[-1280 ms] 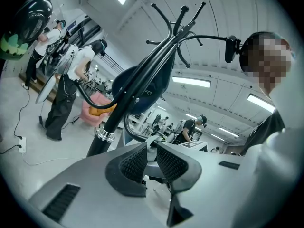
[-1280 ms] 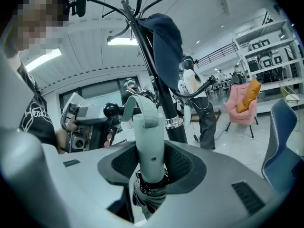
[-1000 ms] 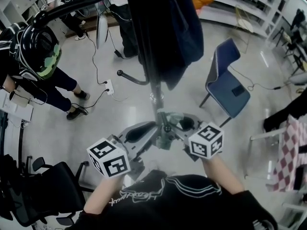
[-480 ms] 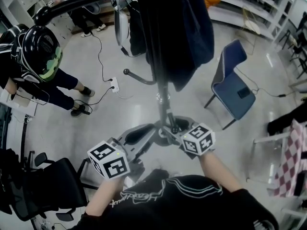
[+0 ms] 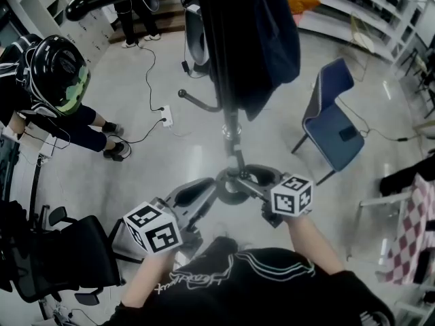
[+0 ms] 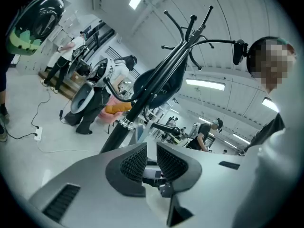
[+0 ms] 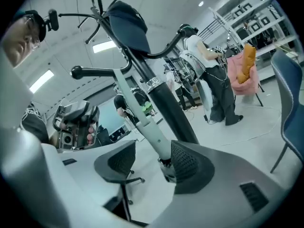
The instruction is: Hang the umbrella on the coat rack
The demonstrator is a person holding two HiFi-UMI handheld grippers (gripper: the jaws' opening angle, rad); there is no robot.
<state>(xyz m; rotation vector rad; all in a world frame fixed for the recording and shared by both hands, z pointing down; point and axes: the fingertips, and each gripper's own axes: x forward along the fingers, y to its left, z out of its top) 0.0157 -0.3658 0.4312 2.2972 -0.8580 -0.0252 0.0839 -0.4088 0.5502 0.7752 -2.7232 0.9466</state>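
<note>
The right gripper (image 7: 153, 152) has just been opened wide. The pale umbrella handle (image 7: 142, 118) is seen between its jaws, leaned against one pad only. The left gripper (image 6: 151, 148) is seen with its jaws almost together, only a thin slit being left. The handle's top is hooked at a side arm of the coat rack (image 7: 166, 106).

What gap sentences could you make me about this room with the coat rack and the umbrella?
1. The chair standing on the floor is ___.
2. The round black and green thing at the head view's left is a ___.
3. The umbrella handle is pale, but the pole of the coat rack right behind it is ___.

Missing words: blue; helmet; black.
</note>
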